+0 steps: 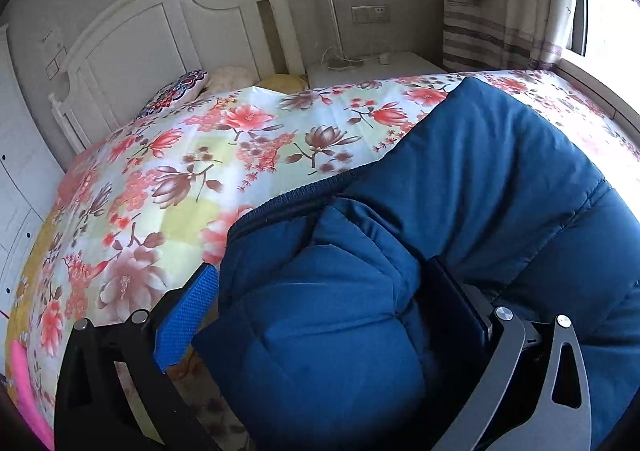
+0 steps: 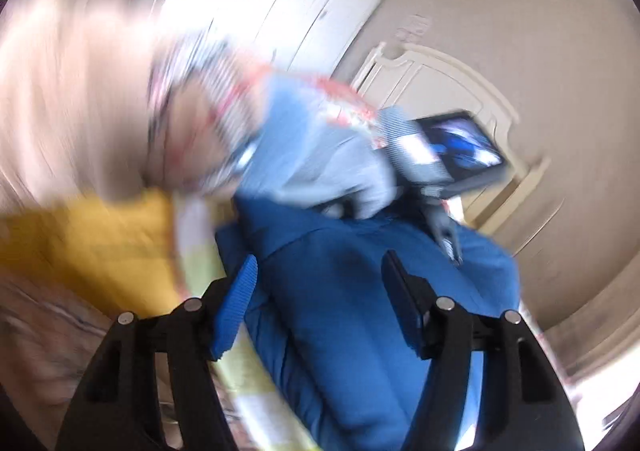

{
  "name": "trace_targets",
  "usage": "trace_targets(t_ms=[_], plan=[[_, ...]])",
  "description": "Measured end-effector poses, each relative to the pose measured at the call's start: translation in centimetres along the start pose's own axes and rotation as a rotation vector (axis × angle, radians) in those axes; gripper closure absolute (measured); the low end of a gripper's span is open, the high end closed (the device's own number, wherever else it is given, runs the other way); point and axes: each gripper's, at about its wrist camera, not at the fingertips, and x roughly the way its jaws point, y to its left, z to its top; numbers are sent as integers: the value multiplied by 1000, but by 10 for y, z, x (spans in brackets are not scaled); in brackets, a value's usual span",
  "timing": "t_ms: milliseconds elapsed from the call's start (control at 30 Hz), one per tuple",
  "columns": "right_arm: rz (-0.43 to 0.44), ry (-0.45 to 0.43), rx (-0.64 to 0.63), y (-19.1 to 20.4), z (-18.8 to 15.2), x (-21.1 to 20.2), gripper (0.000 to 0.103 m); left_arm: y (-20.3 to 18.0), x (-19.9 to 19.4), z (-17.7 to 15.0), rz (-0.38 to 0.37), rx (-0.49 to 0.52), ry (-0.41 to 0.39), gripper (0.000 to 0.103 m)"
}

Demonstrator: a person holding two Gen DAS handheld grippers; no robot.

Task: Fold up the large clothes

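The blue padded coat (image 1: 480,179) lies on the bed (image 1: 168,179), over the floral cover near its window-side edge, with its ribbed hem facing the headboard (image 1: 160,35). The left gripper (image 1: 320,303) has a thick bunch of the coat between its jaws, which are clamped on it. In the blurred right wrist view the right gripper (image 2: 316,299) hangs over the coat with jaws apart, cloth between them but not pressed.
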Motion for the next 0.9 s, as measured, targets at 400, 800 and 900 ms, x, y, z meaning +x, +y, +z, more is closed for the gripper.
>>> trace_targets(t_ms=[400, 800, 900], plan=[[-19, 210, 129, -23, -12, 56, 35, -17, -15, 12, 136, 92, -2, 4], [25, 202, 161, -31, -12, 52, 33, -25, -119, -63, 254, 91, 7, 4], [80, 234, 90, -25, -9, 47, 34, -22, -95, -93, 248, 9, 3, 4]])
